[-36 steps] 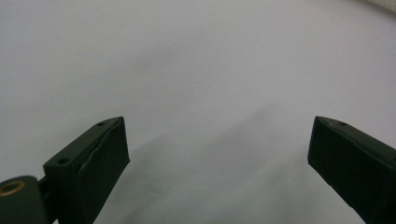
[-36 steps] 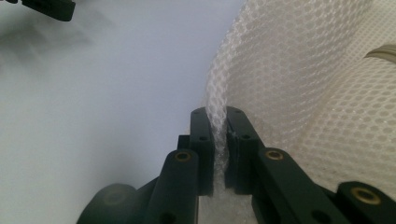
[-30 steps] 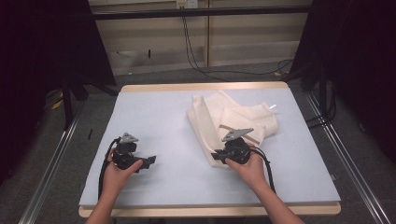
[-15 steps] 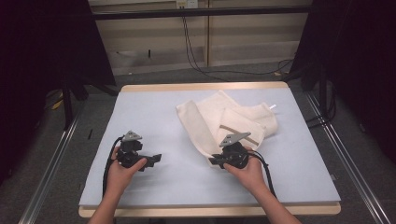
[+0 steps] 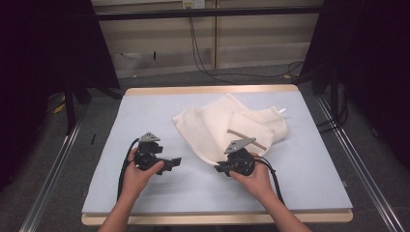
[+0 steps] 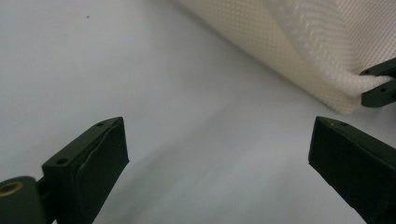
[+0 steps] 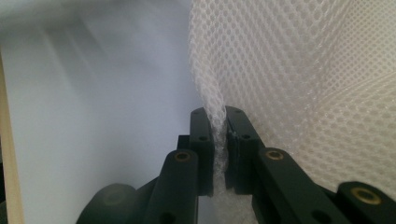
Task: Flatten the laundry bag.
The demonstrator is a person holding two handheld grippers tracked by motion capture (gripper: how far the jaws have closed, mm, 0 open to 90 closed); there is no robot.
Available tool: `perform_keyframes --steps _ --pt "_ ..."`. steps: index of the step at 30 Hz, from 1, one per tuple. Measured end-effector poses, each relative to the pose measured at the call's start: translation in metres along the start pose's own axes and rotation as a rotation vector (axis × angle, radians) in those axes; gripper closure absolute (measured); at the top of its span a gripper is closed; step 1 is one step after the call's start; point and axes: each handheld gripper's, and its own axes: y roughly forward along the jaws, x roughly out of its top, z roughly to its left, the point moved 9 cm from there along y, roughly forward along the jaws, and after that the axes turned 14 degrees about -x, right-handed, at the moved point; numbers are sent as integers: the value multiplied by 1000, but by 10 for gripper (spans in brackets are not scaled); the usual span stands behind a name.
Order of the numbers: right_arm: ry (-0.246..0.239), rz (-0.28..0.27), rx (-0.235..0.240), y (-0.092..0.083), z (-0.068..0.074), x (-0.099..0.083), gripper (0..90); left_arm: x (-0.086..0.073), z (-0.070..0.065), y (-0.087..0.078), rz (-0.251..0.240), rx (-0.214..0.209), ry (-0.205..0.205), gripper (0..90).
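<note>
From up top I see the table [image 5: 145, 116], a wood-edged top covered with a pale blue-grey sheet, and on its right half a cream mesh laundry bag [image 5: 212, 128] lying crumpled and partly folded over itself, with a brownish strip across one fold and a small white tag at its far right corner. My right hand [image 5: 254, 178] comes in from the bottom edge and holds the right gripper [image 5: 221, 168] at the near edge of the bag, pointing left. In the right gripper view its two black jaws stand pressed together with a pleat of the white mesh [image 7: 261, 70] pinched between them, the fabric rising above the tips and spreading to the right. My left hand [image 5: 138, 175] holds the left gripper [image 5: 175, 163] over bare sheet on the left half of the table, pointing right toward the bag and apart from it. In the left gripper view its jaws stand wide apart with nothing between them but the pale sheet [image 6: 140, 70]; the bag's edge [image 6: 299, 51] lies beyond at upper right, where the tips of the right gripper [image 6: 379, 88] grip its corner.
</note>
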Motion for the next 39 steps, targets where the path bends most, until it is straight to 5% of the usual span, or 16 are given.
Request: perform_keyframes --steps 13,24,25,27,28,29,33,39 --pt "-11 -2 10 1 1 -1 824 24 -9 26 -49 -56 -26 60" --pt "-18 7 6 2 3 -2 824 38 -9 33 -73 -63 -40 440" --pt "-17 7 5 1 2 -2 824 38 -11 34 -66 -69 -39 584" --pt "-16 8 6 1 3 -2 824 37 -13 37 -58 -83 -38 622" --pt "-17 4 11 1 2 -2 808 36 -15 37 -40 -97 -42 757" --pt "-12 4 13 1 3 -2 799 36 -15 37 -40 -97 -42 788" --pt "7 -6 37 -1 4 -2 742 29 -16 34 3 -89 -22 823" --pt "32 0 30 -11 -5 -1 628 20 -16 30 2 -82 -25 827"
